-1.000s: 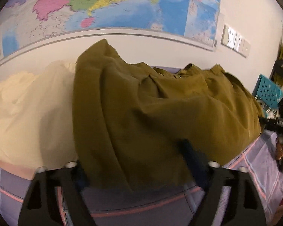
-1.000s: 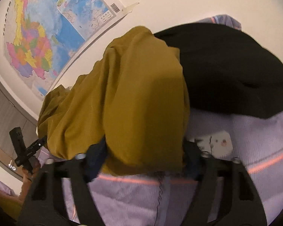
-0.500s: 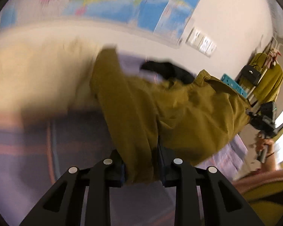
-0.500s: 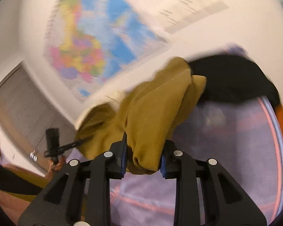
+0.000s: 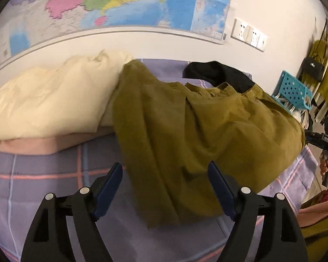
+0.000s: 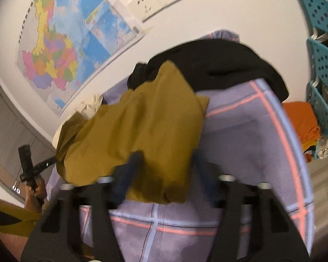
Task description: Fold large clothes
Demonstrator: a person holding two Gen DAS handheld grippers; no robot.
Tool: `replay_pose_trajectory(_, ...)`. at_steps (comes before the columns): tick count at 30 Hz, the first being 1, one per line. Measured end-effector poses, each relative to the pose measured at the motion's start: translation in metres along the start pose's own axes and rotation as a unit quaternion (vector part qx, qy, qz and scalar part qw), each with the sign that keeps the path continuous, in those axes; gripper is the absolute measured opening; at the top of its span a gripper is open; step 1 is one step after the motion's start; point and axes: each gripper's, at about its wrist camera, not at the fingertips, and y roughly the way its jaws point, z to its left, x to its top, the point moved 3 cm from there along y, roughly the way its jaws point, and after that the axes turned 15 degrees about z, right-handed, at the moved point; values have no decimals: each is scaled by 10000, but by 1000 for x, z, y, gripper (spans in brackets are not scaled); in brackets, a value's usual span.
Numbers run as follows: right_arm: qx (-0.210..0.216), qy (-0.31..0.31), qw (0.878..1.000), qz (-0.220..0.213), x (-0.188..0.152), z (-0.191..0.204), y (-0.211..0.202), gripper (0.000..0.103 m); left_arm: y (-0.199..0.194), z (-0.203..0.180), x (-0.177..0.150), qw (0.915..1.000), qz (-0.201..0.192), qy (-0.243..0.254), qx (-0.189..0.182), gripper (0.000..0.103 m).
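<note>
Both grippers, left (image 5: 165, 187) and right (image 6: 167, 172), gape around the olive garment (image 5: 185, 135).

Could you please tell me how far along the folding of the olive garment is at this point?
Done: the olive garment lies doubled over in a loose heap on the purple plaid bed sheet, not yet a tidy fold. In hand: nothing; the left gripper and right gripper are both open around its near edge. Left: flattening and further folds, plus the black garment behind it.
</note>
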Motion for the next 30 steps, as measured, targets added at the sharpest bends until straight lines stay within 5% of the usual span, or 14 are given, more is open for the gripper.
replay_pose_trajectory(1,-70,-7,10000,-19,-4,-3,-2,3,9,0,4,9999,122,-19,70,65)
replay_pose_trajectory(4,-318,-92,9986,-403,3,-2,-21,1,26,8,8,9990,375,-218,55,52)
replay_pose_trajectory(6,-487,-58,9970,-594,11,-5,-34,0,34,18,9,9980,477,-394,-102,53)
replay_pose_trajectory(9,-863,152,9960,-155,15,-16,-15,1,38,23,8,9972,537,-522,-17,69)
replay_pose_trajectory(12,-1159,44,9930,-236,18,-6,-15,12,23,17,12,9980,387,-334,381,69)
replay_pose_trajectory(14,-1251,41,9892,-757,26,8,-29,54,3,8,18,9972,53,-35,742,72)
replay_pose_trajectory(18,-1032,-600,9899,-762,47,47,-10,59,-17,-13,32,9959,-353,411,726,79)
replay_pose_trajectory(24,-1231,-1399,9818,351,75,92,88,61,25,-41,60,9947,-8,807,642,79)
replay_pose_trajectory(27,-1560,-1530,9731,736,84,92,125,28,56,-43,71,9935,369,769,755,71)
replay_pose_trajectory(28,-1638,-1543,9716,734,86,93,129,9,65,-40,74,9940,468,670,731,69)
replay_pose_trajectory(30,-1614,-1485,9736,636,95,92,127,3,72,-34,82,9953,428,565,661,64)
